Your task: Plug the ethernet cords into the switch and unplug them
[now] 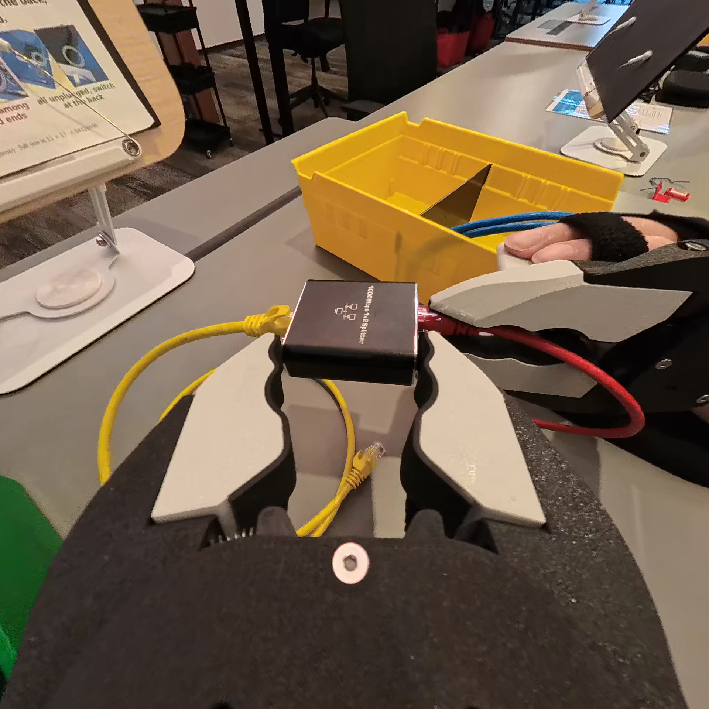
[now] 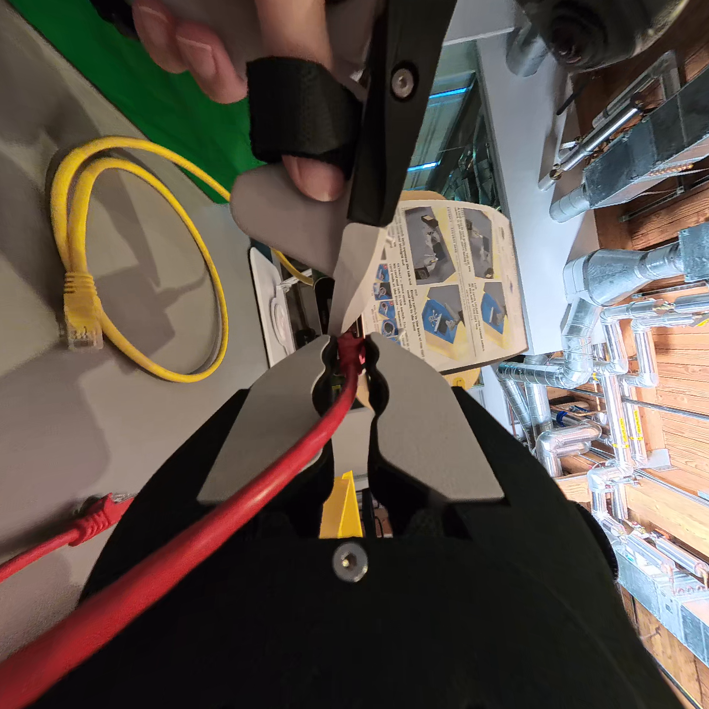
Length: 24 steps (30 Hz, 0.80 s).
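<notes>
Black and boxy, the switch (image 1: 351,330) sat raised off the grey table (image 1: 230,230), pinched at its two sides between the grey fingers (image 1: 238,414) of the left gripper (image 1: 349,356), which reached forward and level from the near edge. The jaws were clenched on the box's near end.

From the right, the right gripper (image 1: 433,322) came in sideways, rolled onto its side so that one finger lay above the other. A bare thumb (image 1: 537,245) in a black fingerless glove rested on the upper finger. In its own view, the right gripper (image 2: 350,351) had closed its tips on the red plug (image 2: 350,351) of the red ethernet cord (image 2: 268,487), right at the switch's port; whether the plug was fully seated could not be told. The red cord looped back under that gripper, and its other plug (image 2: 98,514) lay loose on the table.

At the switch's opposite face, a yellow ethernet cord (image 1: 153,353) was plugged in; it curved in a loop on the table, and its free plug (image 1: 366,458) lay between the left gripper's fingers, beneath the raised switch.

Behind the switch stood a yellow bin (image 1: 383,238) with a dark divider (image 1: 460,195), and blue cords (image 1: 506,224) hung over its near right wall. An instruction sheet on a stand (image 1: 65,115) stood far left.
</notes>
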Available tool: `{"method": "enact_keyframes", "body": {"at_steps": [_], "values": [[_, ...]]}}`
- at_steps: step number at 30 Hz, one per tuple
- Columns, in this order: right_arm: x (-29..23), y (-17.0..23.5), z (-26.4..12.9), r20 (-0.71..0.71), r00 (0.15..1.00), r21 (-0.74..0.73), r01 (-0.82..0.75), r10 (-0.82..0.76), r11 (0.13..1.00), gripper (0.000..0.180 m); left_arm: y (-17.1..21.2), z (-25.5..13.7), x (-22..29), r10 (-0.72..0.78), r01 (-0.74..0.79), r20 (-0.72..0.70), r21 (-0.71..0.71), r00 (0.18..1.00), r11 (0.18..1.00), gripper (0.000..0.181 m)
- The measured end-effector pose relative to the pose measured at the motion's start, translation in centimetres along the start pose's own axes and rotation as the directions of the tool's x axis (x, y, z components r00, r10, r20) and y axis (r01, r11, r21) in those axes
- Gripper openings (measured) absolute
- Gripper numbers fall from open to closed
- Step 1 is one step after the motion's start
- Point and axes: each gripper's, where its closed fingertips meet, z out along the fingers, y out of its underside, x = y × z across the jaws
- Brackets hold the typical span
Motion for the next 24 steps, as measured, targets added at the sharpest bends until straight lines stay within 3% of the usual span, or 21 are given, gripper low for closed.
{"method": "enact_keyframes", "body": {"at_steps": [8, 13, 20, 24], "values": [[-1.7, 1.0, -0.3, 0.242, 0.960, -0.095, -0.124, 0.144, 0.988, 0.013, 0.3, 0.8, 0.2, 0.036, -0.037, 0.043, 0.041, 0.998, 0.998, 0.066], [-3.4, 1.7, -0.6, 0.354, 0.915, -0.156, -0.146, 0.194, 0.977, 0.013, 1.9, 1.9, 0.3, 0.005, -0.005, 0.016, -0.026, 1.000, 1.000, 0.066], [-2.7, 1.4, -0.4, 0.285, 0.951, -0.147, -0.080, 0.119, 0.986, 0.013, 2.5, 1.8, 0.4, -0.116, 0.110, -0.089, -0.070, 0.989, 0.991, 0.066], [-2.2, 2.3, -0.4, 0.248, 0.966, -0.167, -0.026, 0.068, 0.986, 0.013, 1.6, 0.9, 1.3, 0.037, -0.042, -0.119, -0.037, 0.992, 0.998, 0.080]]}}
